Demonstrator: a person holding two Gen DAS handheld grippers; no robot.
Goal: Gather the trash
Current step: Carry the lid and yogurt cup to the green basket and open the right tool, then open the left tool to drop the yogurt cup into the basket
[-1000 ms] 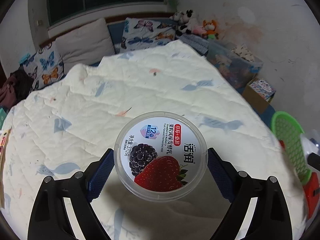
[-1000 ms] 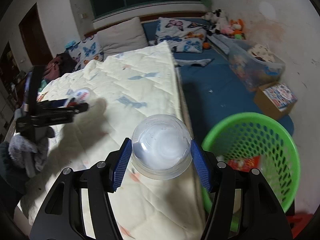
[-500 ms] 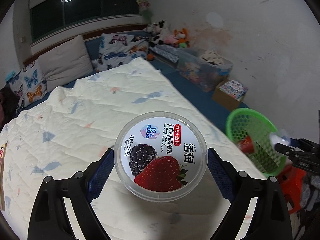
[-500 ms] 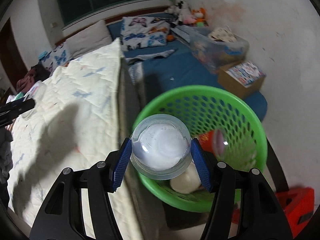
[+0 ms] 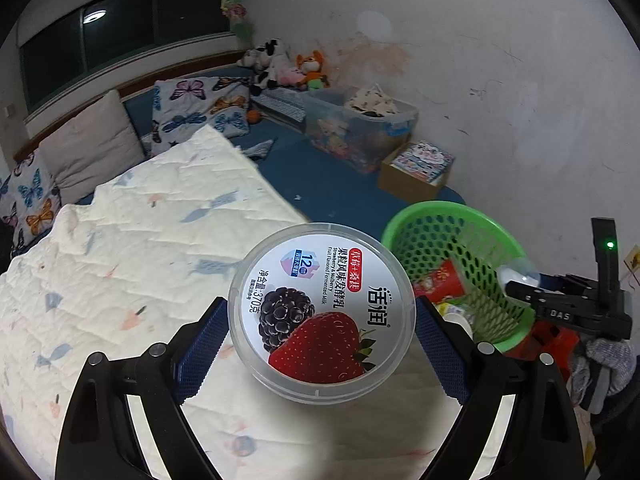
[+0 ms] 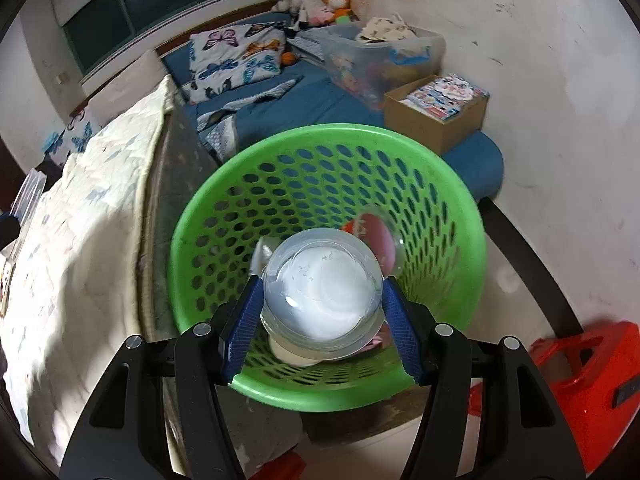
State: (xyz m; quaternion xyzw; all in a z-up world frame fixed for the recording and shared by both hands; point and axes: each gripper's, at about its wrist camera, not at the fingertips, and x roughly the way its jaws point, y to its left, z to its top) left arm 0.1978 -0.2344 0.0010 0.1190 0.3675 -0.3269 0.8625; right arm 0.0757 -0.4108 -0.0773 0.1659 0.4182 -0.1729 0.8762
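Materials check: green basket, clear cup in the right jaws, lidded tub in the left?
Green basket: looks like molded plastic, glossy, with a perforated wall.
Clear cup: probably thin transparent plastic; white residue shows through.
Lidded tub: translucent plastic rim, with a printed label, likely film or foil.

Bed (image 5: 336, 188), blue sheet, bore a cream quilt (image 5: 132, 248) on its left part, butterfly pillows (image 5: 196, 112) and a beige pillow (image 5: 88, 148) at the head. Along the wall stood plush toys (image 5: 280, 66), a clear bin (image 5: 360, 128) and a carton (image 5: 416, 172).
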